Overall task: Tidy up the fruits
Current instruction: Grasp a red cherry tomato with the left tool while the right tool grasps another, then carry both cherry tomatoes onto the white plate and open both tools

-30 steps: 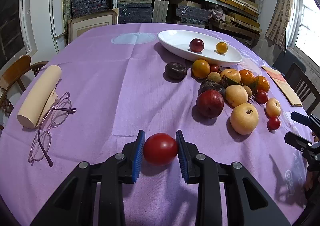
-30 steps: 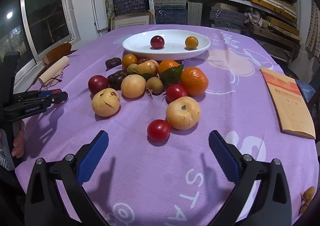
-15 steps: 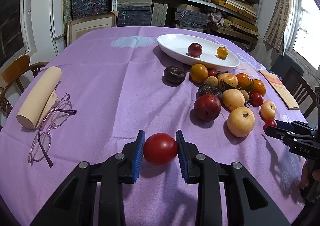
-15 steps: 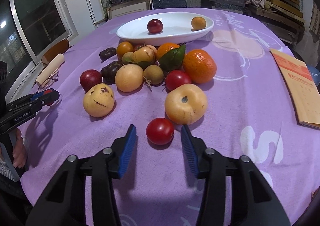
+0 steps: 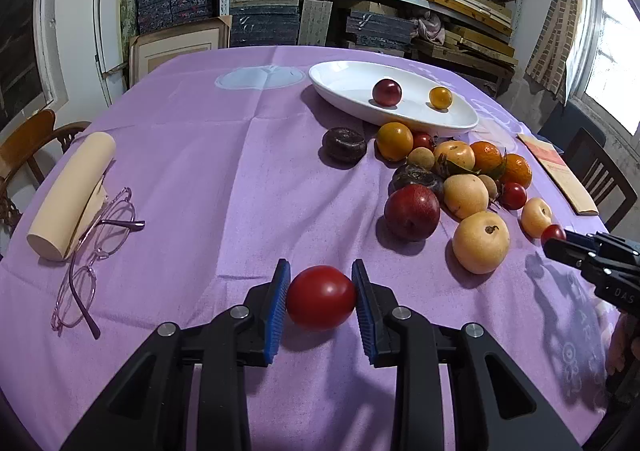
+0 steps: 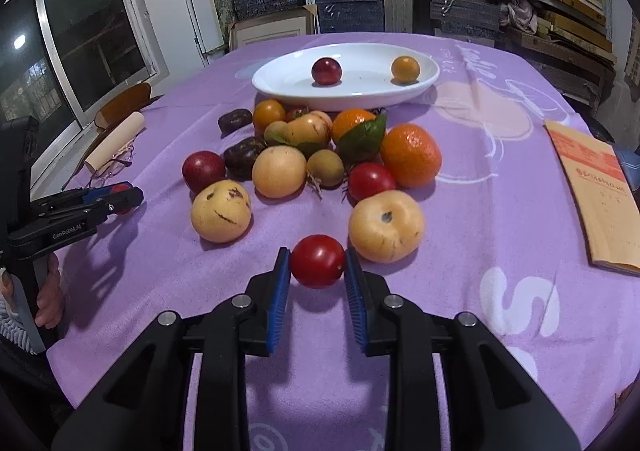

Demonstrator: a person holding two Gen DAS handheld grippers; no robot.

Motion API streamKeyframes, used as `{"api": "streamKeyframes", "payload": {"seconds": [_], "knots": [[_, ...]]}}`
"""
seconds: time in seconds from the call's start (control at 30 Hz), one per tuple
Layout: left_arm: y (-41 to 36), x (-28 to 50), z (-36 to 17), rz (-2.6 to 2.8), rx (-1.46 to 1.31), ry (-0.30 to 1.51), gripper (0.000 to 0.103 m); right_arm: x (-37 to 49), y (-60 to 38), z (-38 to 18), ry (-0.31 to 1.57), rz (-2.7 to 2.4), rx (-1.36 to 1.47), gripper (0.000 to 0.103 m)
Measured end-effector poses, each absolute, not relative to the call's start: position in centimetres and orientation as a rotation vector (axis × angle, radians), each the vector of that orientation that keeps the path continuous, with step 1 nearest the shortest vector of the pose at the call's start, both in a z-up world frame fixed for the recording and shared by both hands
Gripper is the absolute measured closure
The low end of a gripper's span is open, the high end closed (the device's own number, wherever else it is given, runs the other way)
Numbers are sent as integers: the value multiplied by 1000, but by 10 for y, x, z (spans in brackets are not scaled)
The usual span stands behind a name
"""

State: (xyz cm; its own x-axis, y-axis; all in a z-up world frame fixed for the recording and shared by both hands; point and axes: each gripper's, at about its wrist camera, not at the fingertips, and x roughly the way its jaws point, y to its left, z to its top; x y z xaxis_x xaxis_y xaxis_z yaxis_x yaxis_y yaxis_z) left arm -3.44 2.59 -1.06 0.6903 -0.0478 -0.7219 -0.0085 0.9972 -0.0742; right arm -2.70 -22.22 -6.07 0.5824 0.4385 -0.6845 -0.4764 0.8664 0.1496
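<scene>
Now my right hand-held gripper [image 6: 317, 271], spread wide a second ago, has just closed onto the small red tomato [image 6: 317, 260] on the table [image 6: 460, 211], while my left hand-held gripper [image 5: 321, 303] still pinches its larger tomato [image 5: 321, 297].

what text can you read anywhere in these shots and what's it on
"GenRobot.AI": on the side of the left gripper, seen from the right wrist.
"DAS": partial lettering on the right gripper body, seen from the left wrist.
"S", with parts of other large white letters: on the purple tablecloth.
Red print on the tan booklet: too blurred to read.
</scene>
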Motion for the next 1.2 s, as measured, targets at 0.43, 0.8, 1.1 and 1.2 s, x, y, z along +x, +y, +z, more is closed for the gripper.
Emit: {"api": "streamKeyframes", "payload": {"seconds": [0.43,0.8,1.1,1.2], "knots": [[-9,56,56,-67,21,708,71,61,-220,5,680,525,-53,76],[-31,178,20,-87,-60,863,71,172,-184,-22,779,484,-81,71],[-18,168,34,-51,-47,787,29,150,-197,-4,647,433,-92,24],[-7,147,43,-11,-22,749,18,119,-209,7,554,397,-100,7]]}}
